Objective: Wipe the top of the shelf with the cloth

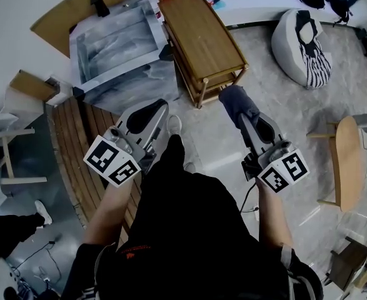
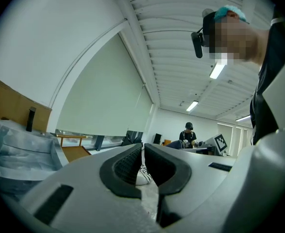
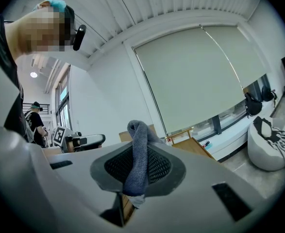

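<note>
My right gripper is clamped on the grey-blue knitted cloth, and its own view shows the pads pinching only a narrow bunched fold, with a loop standing above the jaws and a short tail below. My left gripper is held level with it, its jaws drawn together on nothing. Both are up in front of my body, over pale floor and my white shoe, so no wiping has begun. The low wooden slatted-frame shelf stands well ahead of me with its top bare. I think the grip is the weakest point. With so little cloth pinched, dragging it across the wood could pull it out of the pads. If it holds, the rolled-up wad may touch only along a thin line and leave most of the board unwiped. If I press down to make up for that, the hard jaw tips could scrape the wood. The shelf looks light, so a push along its length might shift it towards the grey plastic-wrapped bundle just beside it. Its raised rail at the far end could also catch the cloth. My idle left gripper could knock the near corner as I step in.
</note>
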A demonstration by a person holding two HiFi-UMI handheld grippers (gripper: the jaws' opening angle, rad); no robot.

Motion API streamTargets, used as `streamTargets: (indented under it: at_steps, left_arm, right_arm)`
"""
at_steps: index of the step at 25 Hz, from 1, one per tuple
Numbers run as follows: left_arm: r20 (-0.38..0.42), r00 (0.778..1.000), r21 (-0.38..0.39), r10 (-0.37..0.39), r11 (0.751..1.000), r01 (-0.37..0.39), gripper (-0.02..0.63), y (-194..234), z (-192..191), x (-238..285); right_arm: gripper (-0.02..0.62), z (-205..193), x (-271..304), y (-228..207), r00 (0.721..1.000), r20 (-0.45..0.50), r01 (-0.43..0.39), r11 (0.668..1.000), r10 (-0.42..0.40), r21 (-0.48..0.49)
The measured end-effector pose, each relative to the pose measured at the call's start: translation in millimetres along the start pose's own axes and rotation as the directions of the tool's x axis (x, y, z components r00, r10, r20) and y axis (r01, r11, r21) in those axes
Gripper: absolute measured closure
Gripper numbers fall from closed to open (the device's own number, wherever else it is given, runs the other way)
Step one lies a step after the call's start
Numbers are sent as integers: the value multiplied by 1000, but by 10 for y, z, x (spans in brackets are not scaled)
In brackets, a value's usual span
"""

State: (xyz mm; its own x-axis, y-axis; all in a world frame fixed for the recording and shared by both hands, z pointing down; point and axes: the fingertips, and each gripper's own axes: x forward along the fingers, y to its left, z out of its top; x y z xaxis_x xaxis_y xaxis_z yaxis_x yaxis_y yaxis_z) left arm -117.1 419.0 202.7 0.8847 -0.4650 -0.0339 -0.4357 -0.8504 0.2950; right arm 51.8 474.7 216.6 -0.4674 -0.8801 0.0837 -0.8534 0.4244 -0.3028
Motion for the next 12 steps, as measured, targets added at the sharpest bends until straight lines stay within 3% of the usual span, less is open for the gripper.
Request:
streamTargets:
  at_steps: [12]
  left_arm:
    - [-8, 1000, -11, -14, 1000, 14, 573, 799, 84, 537]
  right_arm:
    - [546, 47, 743, -523, 999, -31, 32, 999, -32, 8]
